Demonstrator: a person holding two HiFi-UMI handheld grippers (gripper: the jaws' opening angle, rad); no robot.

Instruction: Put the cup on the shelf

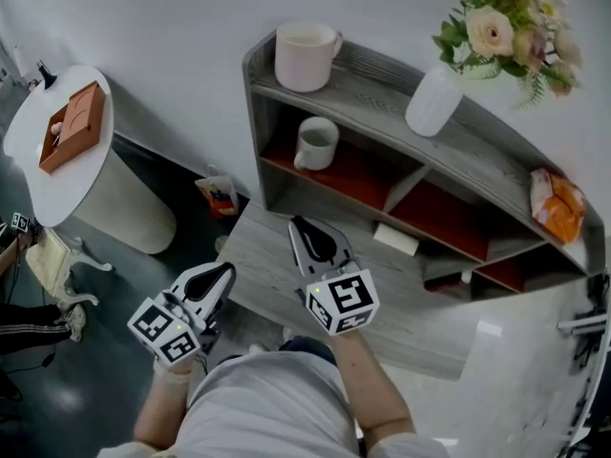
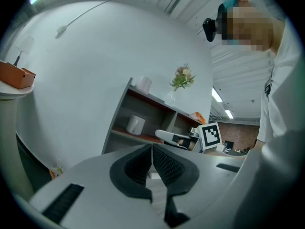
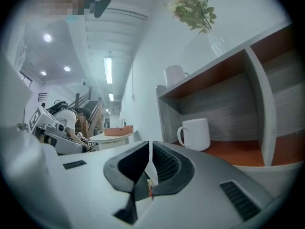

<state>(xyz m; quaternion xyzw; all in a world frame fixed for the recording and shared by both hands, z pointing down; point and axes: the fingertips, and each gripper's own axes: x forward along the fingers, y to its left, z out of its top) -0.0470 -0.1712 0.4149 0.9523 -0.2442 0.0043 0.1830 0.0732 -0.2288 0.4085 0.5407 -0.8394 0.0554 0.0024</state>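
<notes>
A white cup (image 1: 316,143) with a handle stands upright on the red floor of the shelf's (image 1: 382,113) left compartment; it also shows in the left gripper view (image 2: 136,124) and the right gripper view (image 3: 195,133). My right gripper (image 1: 304,225) hovers over the grey table in front of that compartment, a short way back from the cup, jaws shut with nothing between them (image 3: 150,144). My left gripper (image 1: 227,271) is lower left, off the table's edge, also shut and empty (image 2: 152,149).
A pink cup (image 1: 304,55) and a white vase of flowers (image 1: 434,98) stand on the shelf top, an orange packet (image 1: 556,206) at its right end. A small white box (image 1: 396,239) lies on the grey table (image 1: 430,322). A round white table (image 1: 29,175) carries an orange box (image 1: 73,127).
</notes>
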